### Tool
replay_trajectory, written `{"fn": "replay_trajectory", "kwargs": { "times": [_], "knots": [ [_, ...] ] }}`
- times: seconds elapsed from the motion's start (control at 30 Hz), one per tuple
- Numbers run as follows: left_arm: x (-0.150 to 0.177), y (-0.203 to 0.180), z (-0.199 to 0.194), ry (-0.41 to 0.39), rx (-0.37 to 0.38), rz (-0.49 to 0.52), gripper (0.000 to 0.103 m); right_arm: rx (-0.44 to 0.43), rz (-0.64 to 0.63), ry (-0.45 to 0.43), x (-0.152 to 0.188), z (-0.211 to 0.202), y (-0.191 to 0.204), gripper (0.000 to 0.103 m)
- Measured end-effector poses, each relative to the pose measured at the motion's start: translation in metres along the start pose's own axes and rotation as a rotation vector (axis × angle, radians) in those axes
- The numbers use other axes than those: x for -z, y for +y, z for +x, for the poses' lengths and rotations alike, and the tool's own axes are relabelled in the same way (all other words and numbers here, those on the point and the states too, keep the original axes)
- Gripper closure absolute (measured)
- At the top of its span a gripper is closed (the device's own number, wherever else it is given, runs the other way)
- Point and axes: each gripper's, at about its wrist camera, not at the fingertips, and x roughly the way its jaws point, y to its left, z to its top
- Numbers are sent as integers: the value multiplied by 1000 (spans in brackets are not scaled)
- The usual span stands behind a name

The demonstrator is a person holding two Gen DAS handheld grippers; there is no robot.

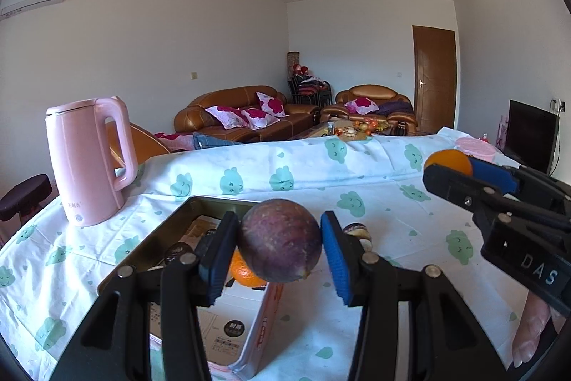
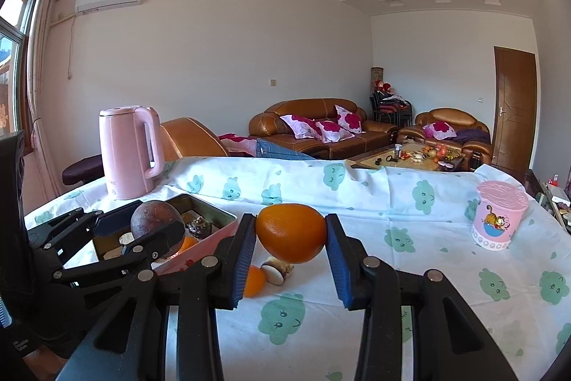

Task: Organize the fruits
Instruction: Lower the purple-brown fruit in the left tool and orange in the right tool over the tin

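Left gripper (image 1: pixel 280 249) grips one purple fruit (image 1: pixel 280 240); right gripper (image 2: pixel 291 249) grips one orange (image 2: pixel 291 232). Right gripper body reads "DAS".

Open cloth-covered counter (image 2: pixel 410 274) lay ahead and right of the right tool (image 2: pixel 291 240). A pink cup (image 2: pixel 499 220) stood far right; the tin box (image 2: pixel 210 224) and pink kettle (image 2: pixel 130 152) blocked its left.
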Motion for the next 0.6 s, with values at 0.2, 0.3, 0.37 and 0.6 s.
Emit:
{"fn": "replay_trajectory", "kwargs": {
  "times": [0.2, 0.3, 0.37, 0.6],
  "knots": [
    [2, 27, -9, 1, -36, -29, 54, -62, -21, 13, -5, 14, 27, 62],
    [4, 37, -11, 5, -54, -35, 54, -92, -34, 21, -6, 21, 40, 62],
    [5, 42, -11, 10, -69, -37, 54, -110, -45, 24, -7, 26, 50, 62],
    [10, 60, -8, 37, -107, -61, 54, -148, -72, 42, -5, 40, 71, 62]
  ]
}}
